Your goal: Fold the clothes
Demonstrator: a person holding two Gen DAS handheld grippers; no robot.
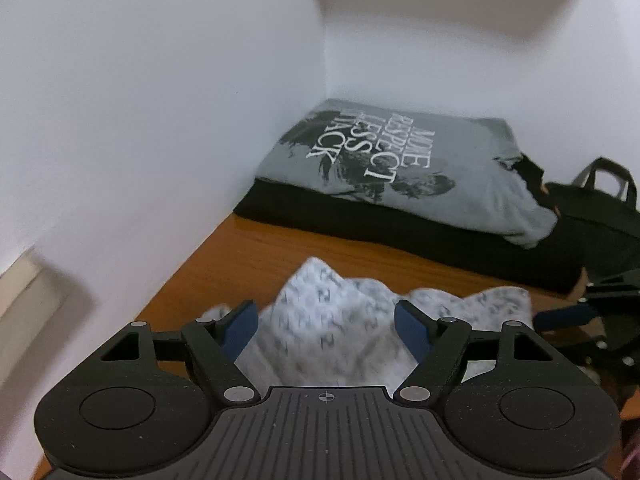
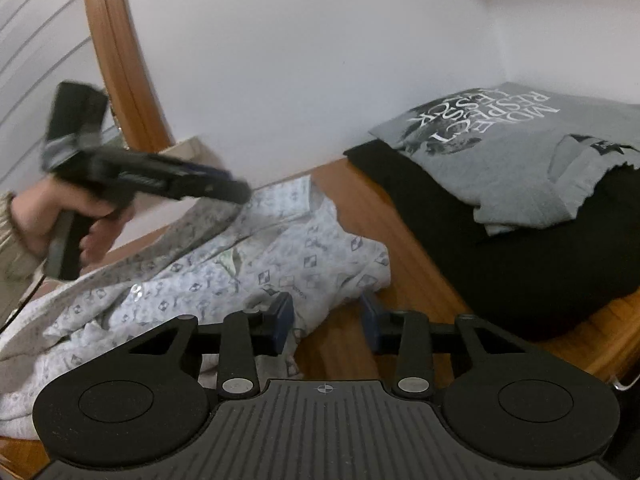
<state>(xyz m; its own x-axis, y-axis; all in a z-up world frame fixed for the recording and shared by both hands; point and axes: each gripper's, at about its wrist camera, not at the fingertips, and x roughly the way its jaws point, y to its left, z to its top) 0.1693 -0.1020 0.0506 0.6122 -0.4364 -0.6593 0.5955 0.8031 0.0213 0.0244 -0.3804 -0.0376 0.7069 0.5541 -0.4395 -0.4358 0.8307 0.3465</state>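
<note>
A light grey patterned garment (image 2: pixel 224 264) lies crumpled on the wooden table (image 2: pixel 420 280); it also shows in the left wrist view (image 1: pixel 328 332). My left gripper (image 1: pixel 326 326) is open, with a raised fold of the garment between its blue pads, not touching them. In the right wrist view the left gripper (image 2: pixel 236 190) is blurred, above the garment's far edge, held by a hand. My right gripper (image 2: pixel 327 322) is open at the garment's near right edge, its left pad over cloth, its right pad over bare wood.
A folded grey printed T-shirt (image 1: pixel 404 168) lies on folded black clothing (image 1: pixel 400 232) in the far corner against white walls; the stack also shows in the right wrist view (image 2: pixel 520 152). A black bag with handles (image 1: pixel 600 200) sits to its right. A wooden frame (image 2: pixel 120 60) stands at left.
</note>
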